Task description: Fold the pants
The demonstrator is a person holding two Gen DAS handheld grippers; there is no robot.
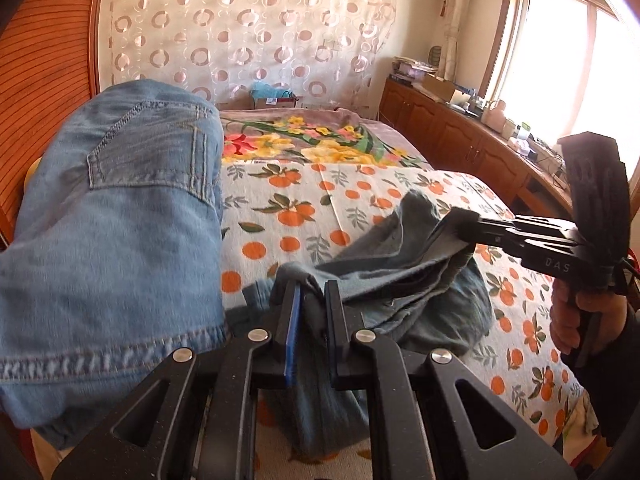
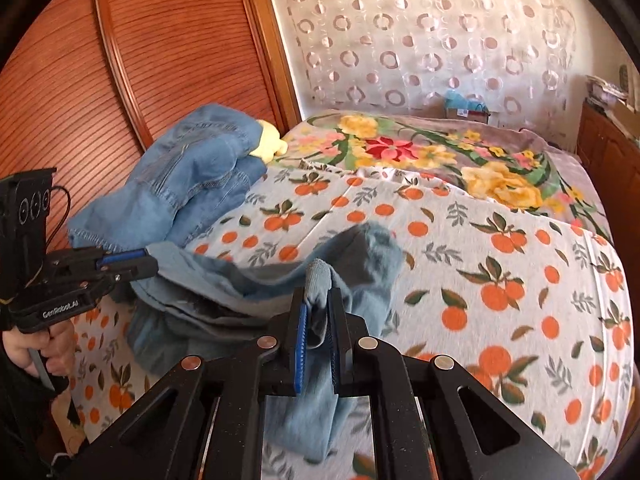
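Denim is filling the left half of the left-wrist view: a lighter blue jeans pile (image 1: 116, 216) is sitting heaped there, pocket seam up, probably parked aside so it stays clear of the work. At the bottom centre the left gripper (image 1: 310, 292) is pinching together on an edge of the darker grey-blue pants (image 1: 400, 280), which are sagging across the middle of the frame over the orange-print bedspread (image 1: 400, 200). At mid right the right gripper (image 1: 460, 228), held in a hand (image 1: 572, 320), is clamping the far edge, so the cloth is hanging between the two tools, seemingly to spread it before laying it flat.

Through the right-wrist view, the right gripper (image 2: 318, 304) at bottom centre is biting shut on a bunched corner of the pants (image 2: 248, 292), fabric poking up between the jaws. At the left edge the left gripper (image 2: 132, 264) is gripping the other end, the garment drooping in between, low over the bedspread (image 2: 500, 260). The jeans pile (image 2: 192, 184) is resting at upper left against the wooden panel (image 2: 140, 60).
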